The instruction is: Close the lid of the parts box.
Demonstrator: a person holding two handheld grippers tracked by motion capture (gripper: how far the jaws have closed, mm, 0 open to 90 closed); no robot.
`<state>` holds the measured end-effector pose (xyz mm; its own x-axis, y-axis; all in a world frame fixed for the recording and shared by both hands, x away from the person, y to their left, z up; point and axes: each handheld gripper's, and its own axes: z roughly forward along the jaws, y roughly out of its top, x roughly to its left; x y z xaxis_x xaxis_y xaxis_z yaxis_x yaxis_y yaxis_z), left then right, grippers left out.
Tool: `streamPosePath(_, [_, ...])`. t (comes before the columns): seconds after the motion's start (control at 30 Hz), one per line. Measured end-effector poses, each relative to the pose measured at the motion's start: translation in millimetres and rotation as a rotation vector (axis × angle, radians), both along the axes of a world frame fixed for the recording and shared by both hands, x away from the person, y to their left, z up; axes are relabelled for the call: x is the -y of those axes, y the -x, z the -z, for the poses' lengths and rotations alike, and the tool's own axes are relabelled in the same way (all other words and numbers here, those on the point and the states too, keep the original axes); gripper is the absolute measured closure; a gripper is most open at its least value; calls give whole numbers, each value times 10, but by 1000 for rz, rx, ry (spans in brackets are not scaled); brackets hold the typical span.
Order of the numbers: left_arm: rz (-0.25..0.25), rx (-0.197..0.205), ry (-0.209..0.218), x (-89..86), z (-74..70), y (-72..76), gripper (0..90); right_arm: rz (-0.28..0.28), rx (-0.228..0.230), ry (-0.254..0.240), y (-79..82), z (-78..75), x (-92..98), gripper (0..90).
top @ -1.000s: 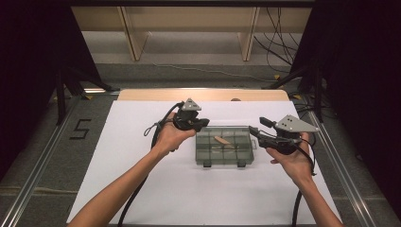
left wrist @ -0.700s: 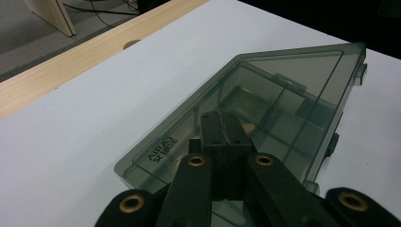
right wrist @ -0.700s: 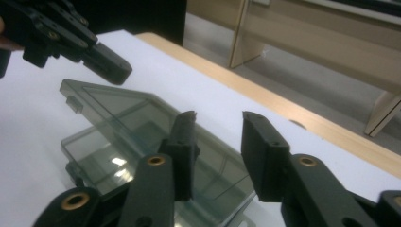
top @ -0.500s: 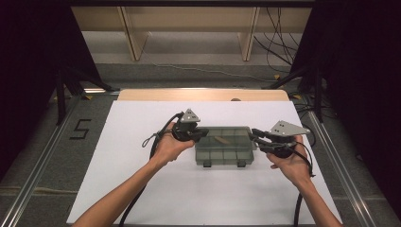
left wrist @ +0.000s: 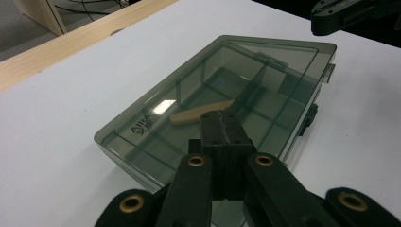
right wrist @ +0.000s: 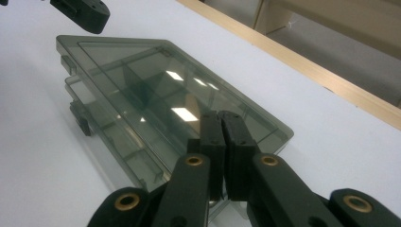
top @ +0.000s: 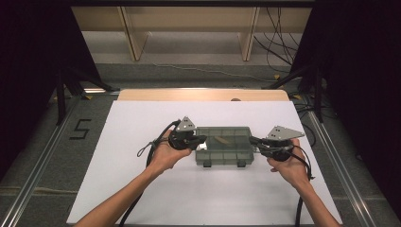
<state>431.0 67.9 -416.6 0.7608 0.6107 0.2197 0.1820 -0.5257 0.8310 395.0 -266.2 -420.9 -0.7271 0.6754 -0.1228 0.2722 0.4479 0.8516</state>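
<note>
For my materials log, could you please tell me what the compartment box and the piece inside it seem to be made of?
The compartment box looks like smoky translucent plastic: glossy lid reflections, dividers visible through it. The piece inside looks like pale, matte wood, though the tinted lid leaves that uncertain.

— What is hidden past the left gripper [left wrist: 221, 124]?
— The near edge of the box [left wrist: 246, 75] is covered by its closed jaws; the embossed lid lettering is too blurred to be read.
— And the tan piece [left wrist: 198, 113] inside?
— Partly masked.
</note>
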Motion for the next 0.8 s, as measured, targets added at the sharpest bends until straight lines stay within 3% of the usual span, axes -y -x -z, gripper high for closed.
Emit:
streamPosePath(0.03, [0,0,0,0,0,0,897,-3,-12,3,2,6,0,888])
streamPosePath(0.07, [36,-240,188,107,111,128,897,-2,-9,6,-3,18,-2,888])
streamPosePath(0.1, [36,-240,188,107,111,128,897,-6,-16,11,-5,27,-2,888])
streamPosePath(0.13, [40,-238,158,90,137,135,897,-8,-15,15,-11,40,-4,888])
streamPosePath(0.23, [38,-241,155,89,166,147,897,-12,-22,26,-20,76,-8,888])
streamPosePath(0.27, [33,-244,176,95,191,150,897,-12,-22,26,-20,76,-8,888])
streamPosePath(0.53, [30,-252,157,86,294,169,897,-19,-40,43,-18,161,8,889])
streamPosePath(0.57, [38,-254,137,75,293,168,897,-19,-40,43,-18,161,8,889])
streamPosePath(0.8, [30,-261,135,54,321,172,897,-30,-53,70,-43,217,16,889])
